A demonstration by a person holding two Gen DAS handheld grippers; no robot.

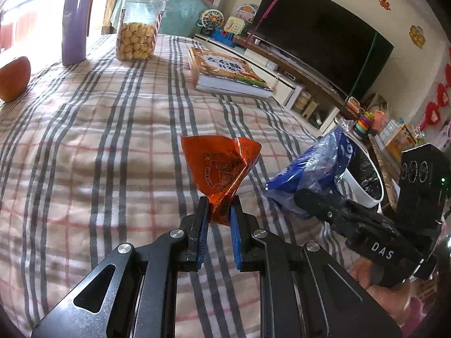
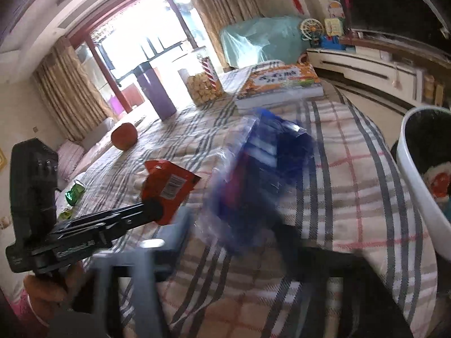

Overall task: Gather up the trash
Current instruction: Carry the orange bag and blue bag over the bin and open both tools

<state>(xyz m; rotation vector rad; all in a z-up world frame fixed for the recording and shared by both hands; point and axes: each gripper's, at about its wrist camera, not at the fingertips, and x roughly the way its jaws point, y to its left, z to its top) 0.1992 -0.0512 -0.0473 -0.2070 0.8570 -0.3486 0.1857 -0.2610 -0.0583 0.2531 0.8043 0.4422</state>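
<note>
A checked cloth [image 1: 98, 140] covers the table. On it: cup [image 1: 76, 22], cookie jar [image 1: 138, 28], book [image 1: 228, 70], fruit [image 1: 14, 79].

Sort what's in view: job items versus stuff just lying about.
Job: orange wrapper in left claw; blue bag in right claw; white bin.
Lying about: book, cookie jar, purple tumbler, fruit.

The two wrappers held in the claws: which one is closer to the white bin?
The blue wrapper, held by the right claw, hangs right beside the white bin. The orange wrapper in the left claw is farther.
</note>
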